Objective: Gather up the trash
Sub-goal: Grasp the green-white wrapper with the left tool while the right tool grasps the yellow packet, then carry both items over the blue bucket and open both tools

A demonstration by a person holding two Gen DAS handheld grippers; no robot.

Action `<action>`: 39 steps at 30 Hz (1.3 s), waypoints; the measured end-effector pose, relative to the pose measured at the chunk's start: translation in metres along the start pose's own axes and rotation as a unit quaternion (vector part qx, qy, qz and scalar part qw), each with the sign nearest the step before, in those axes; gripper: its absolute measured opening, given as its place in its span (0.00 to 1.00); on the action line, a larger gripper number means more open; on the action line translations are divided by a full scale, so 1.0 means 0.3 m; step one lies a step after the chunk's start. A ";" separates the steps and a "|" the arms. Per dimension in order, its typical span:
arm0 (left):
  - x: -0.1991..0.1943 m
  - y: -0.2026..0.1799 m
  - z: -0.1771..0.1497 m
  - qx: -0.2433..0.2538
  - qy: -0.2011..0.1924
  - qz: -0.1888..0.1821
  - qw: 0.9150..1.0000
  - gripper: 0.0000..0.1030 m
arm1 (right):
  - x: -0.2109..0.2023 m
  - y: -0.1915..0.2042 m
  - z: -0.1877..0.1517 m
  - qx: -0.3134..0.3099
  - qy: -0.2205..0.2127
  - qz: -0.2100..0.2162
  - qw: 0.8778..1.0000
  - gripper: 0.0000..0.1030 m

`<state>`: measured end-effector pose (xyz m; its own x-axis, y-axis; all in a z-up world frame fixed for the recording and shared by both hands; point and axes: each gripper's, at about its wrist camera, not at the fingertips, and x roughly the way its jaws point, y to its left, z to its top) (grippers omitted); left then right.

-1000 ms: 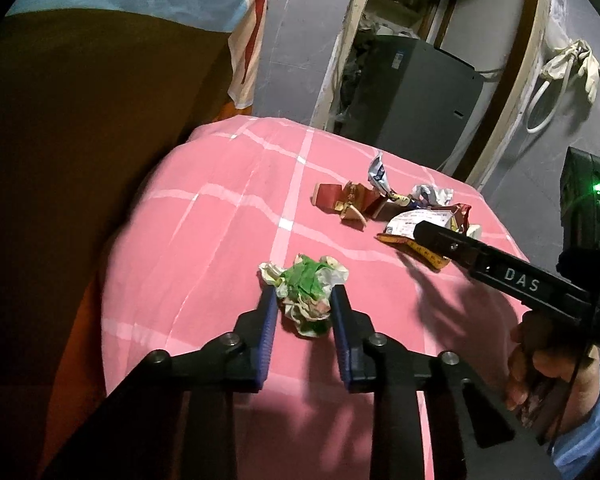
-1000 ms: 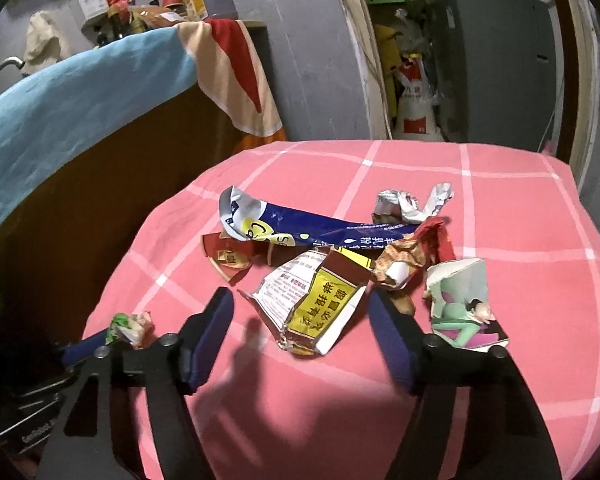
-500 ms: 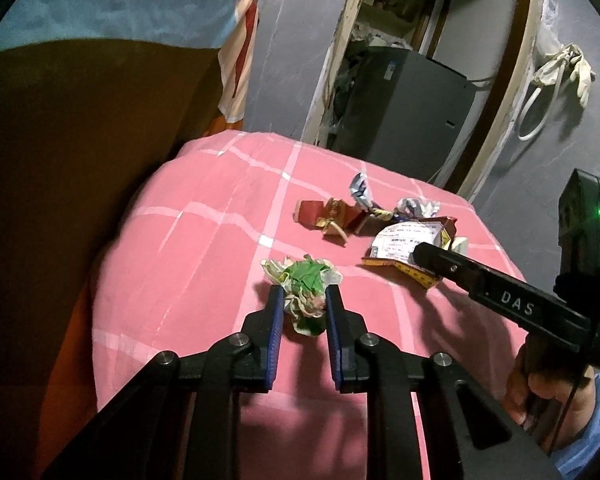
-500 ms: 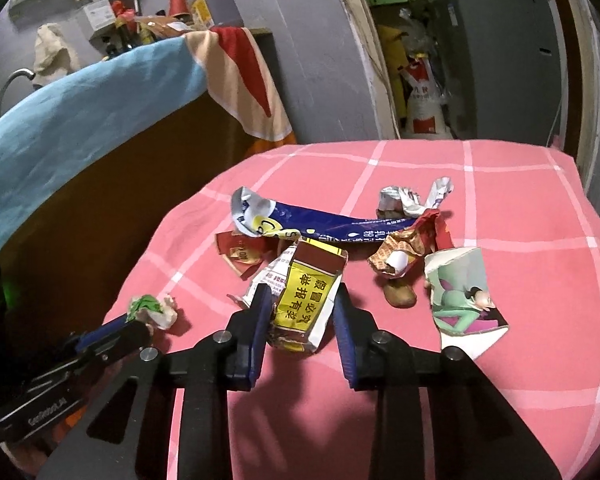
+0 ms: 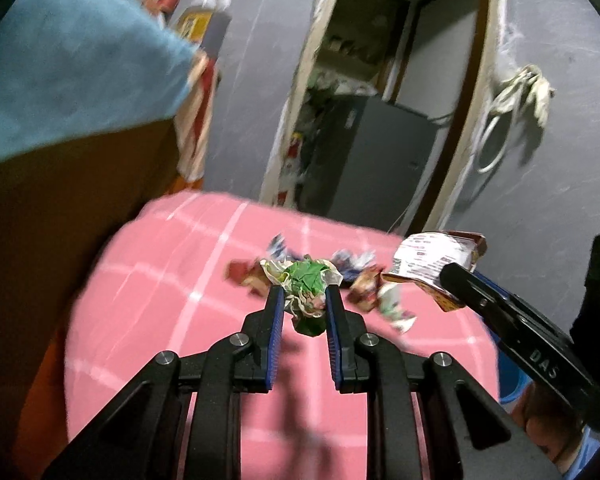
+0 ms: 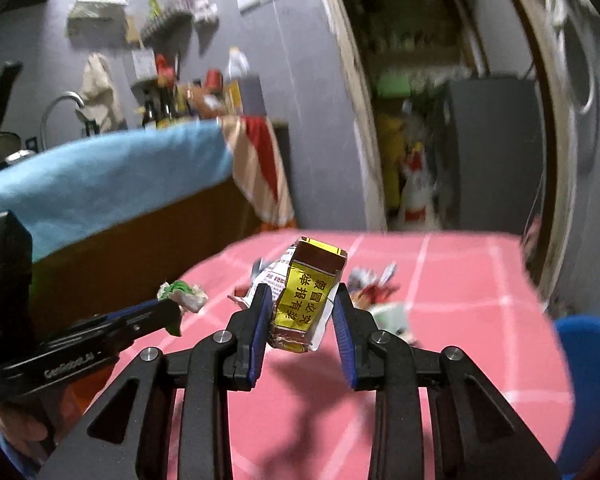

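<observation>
Trash pile beside blue bin

Left claw, lower centre of frame, is clamped on a crumpled green-and-white wrapper, its blue pads pressing both sides. The wrapper hangs clear of the pink checked cloth beneath. Loose wrappers lie on the cloth at mid-frame, blurred. At right, the right claw grips a flattened white-and-red printed packet raised off the cloth. Upper left: a blue cloth draped over a brown panel. Centre background: an open doorway with a grey appliance.
</observation>
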<state>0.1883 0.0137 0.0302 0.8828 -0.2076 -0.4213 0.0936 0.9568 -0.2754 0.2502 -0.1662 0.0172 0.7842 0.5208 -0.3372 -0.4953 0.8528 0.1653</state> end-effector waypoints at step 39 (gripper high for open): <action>0.366 -0.886 -0.051 0.159 0.047 -0.177 0.970 0.17 | -0.543 -0.655 -0.094 0.070 -0.107 -0.244 0.961 0.29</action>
<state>0.2534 -0.2666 0.0439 0.7249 -0.5381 -0.4300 0.5334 0.8335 -0.1439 0.2092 -0.4197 0.0136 0.9769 0.0403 -0.2101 -0.0055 0.9865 0.1635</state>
